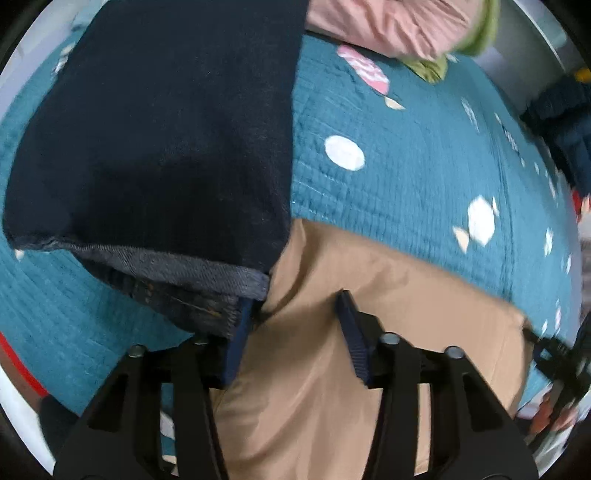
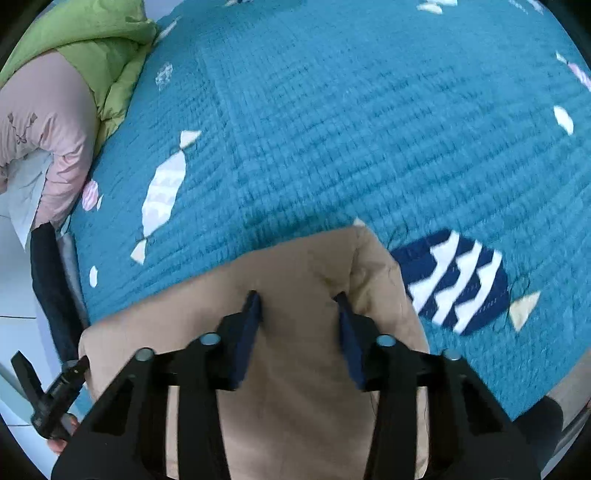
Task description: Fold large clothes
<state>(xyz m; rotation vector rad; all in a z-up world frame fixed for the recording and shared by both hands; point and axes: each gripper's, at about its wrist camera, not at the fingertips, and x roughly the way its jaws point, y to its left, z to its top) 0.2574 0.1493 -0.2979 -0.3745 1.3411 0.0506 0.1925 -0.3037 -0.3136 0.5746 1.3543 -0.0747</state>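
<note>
A tan garment (image 1: 369,280) lies folded on the teal bedspread, and both grippers point down at it. My left gripper (image 1: 295,299) is open above its left part, with flat tan cloth showing between the fingers and no pad pressing on it. Its left finger (image 1: 240,332) sits beside the hem of folded dark blue jeans (image 1: 155,147). My right gripper (image 2: 298,296) is open over the tan garment (image 2: 295,266) near its right corner. Each gripper shows at the edge of the other's view.
The teal quilted bedspread (image 2: 332,129) with white candy shapes stretches beyond the garment. A pink and green padded jacket (image 2: 74,74) lies at the far left corner of the bed, also visible as the pink jacket (image 1: 388,22). White floor shows past the bed's left edge.
</note>
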